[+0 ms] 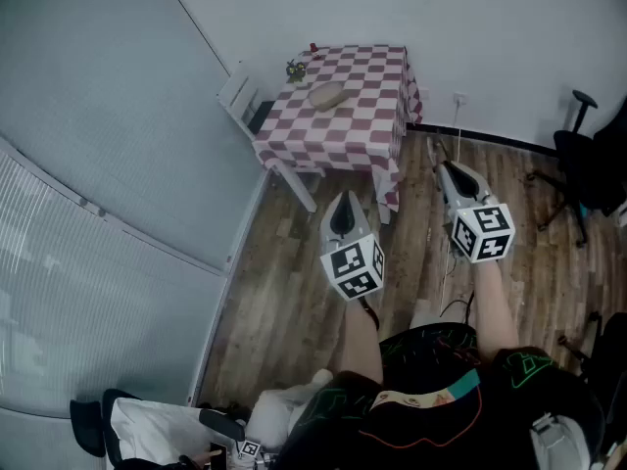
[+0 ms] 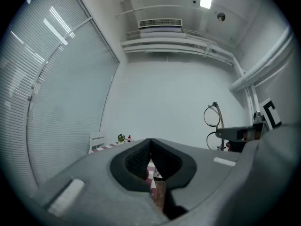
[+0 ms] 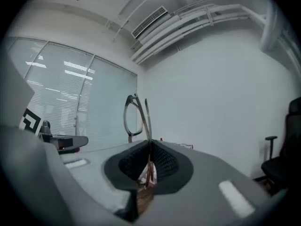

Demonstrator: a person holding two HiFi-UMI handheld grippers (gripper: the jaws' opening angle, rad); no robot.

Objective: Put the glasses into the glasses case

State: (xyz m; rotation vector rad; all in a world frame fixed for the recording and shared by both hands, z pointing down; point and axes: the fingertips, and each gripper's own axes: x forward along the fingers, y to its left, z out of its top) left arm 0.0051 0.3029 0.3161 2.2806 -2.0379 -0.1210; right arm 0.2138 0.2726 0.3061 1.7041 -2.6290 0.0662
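Being judged light and fragile, the glasses (image 3: 134, 117) are pinched at the frame by right tongs (image 3: 149, 145); left tongs (image 2: 150, 142) pressed together.

No readable words, numbers, brands or labels anywhere. Only black-and-white square code patterns, printed on the cubes of the left gripper (image 1: 343, 202) and right gripper (image 1: 446, 169), nearer than the checked surface (image 1: 364, 125); not legible as text.

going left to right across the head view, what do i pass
white chair → small plant → glasses case → right gripper, shut on the glasses → black office chair
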